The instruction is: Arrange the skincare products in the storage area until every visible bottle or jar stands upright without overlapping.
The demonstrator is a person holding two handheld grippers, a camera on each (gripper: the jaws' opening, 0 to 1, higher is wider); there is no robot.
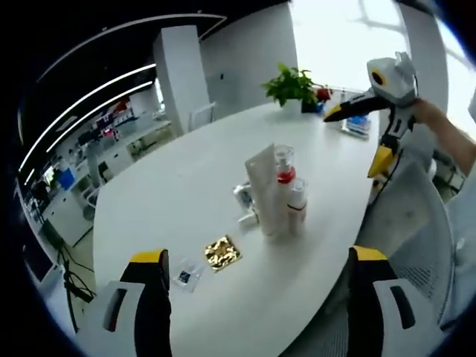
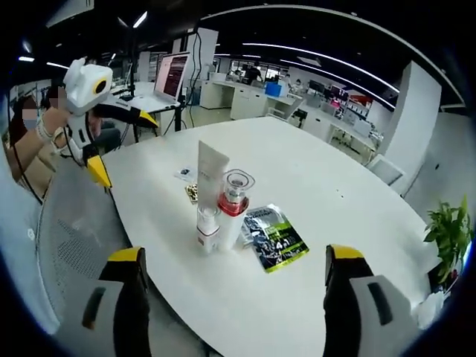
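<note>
The products are grouped near the middle of the white table point(image 2: 357, 193): a tall white tube point(image 2: 211, 172), a clear bottle point(image 2: 233, 204) with a red collar, and a small white bottle point(image 2: 206, 227), all upright and pressed close together. A sachet point(image 2: 274, 238) lies flat just beside them. In the left gripper view a gold packet point(image 1: 222, 252) and a small clear packet point(image 1: 184, 276) lie flat nearer the table edge.

Risk: the three upright items are touching or nearly so. If one is reached for with wide jaws, a neighbour is likely to be knocked over; the tube, tall and narrow at its base, is judged the least stable. Items near the edge could be pushed off.

No tray or box is seen. The contents of the bottles cannot be told.

The left gripper point(image 1: 256, 297) and right gripper point(image 2: 234, 301) are held spread, nothing between the jaws, both well back from the group.
</note>
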